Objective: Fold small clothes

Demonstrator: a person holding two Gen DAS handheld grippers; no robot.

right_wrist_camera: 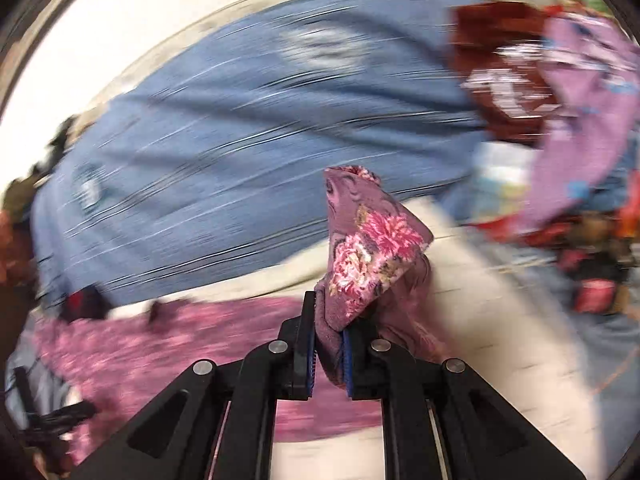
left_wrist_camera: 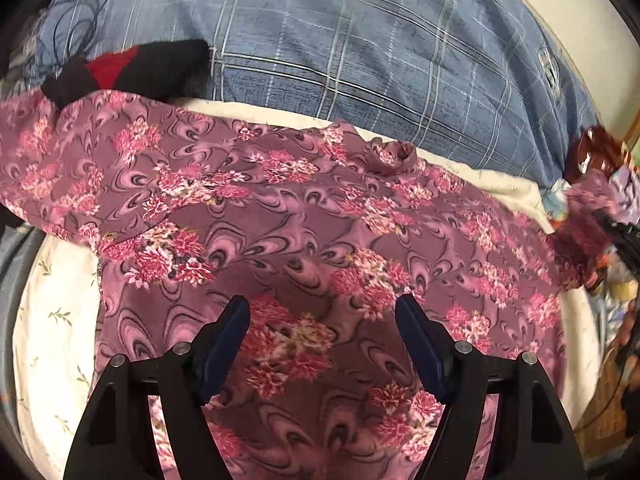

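Mauve floral-print cloth garment (left_wrist_camera: 320, 216) lies spread on a cream bed sheet (left_wrist_camera: 52, 320), before a large blue checked pillow (left_wrist_camera: 360, 48). Left gripper (left_wrist_camera: 322, 312) tilts down above it, fingers wide apart, holding nothing. Right gripper (right_wrist_camera: 329, 334) is clamped on a raised fold of the garment.

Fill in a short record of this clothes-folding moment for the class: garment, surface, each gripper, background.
garment: purple floral garment, spread out flat
surface: white sheet
left gripper: open above the garment, holding nothing
right gripper: shut on a bunched corner of the floral fabric
background: blue checked pillow; black and red cloth
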